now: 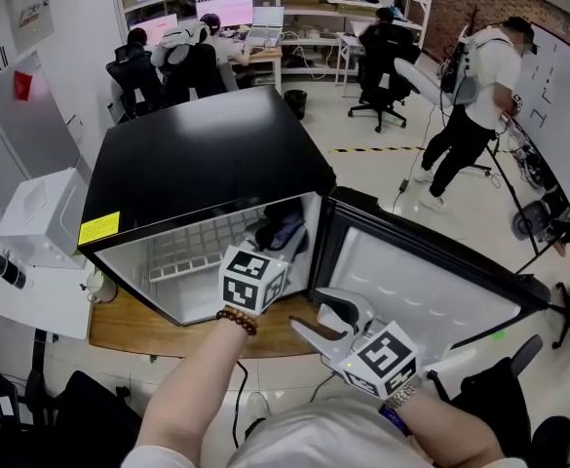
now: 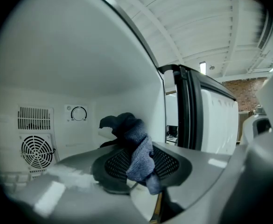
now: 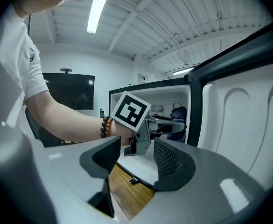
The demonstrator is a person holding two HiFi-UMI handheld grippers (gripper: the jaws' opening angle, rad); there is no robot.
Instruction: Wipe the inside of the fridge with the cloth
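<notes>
Blue-grey terry cloth (image 2: 137,146) sits bunched inside the black compact fridge with the white liner (image 1: 207,154), towards its right side wall and near the hinge side of the opening. The left gripper (image 2: 138,168) is clamped on it: the dark mesh pads pinch only a narrow fold, with one lump standing above the jaws and a tail hanging below. I cannot tell whether the cloth touches the liner. The main risk, as I judge it, is that dragging such a small bite across the wall pulls the fold out, so that hard jaw tips scrape the plastic instead. The loose tail could also catch on the white wire shelf (image 1: 192,247) or on the round thermostat dial (image 2: 78,113) at the back. Outside, the right gripper (image 3: 131,164) hangs over the wooden tabletop (image 1: 148,330), its jaws apart and empty, close to the open white-lined door (image 1: 431,281); a nudge there could swing the door onto the left forearm.
</notes>
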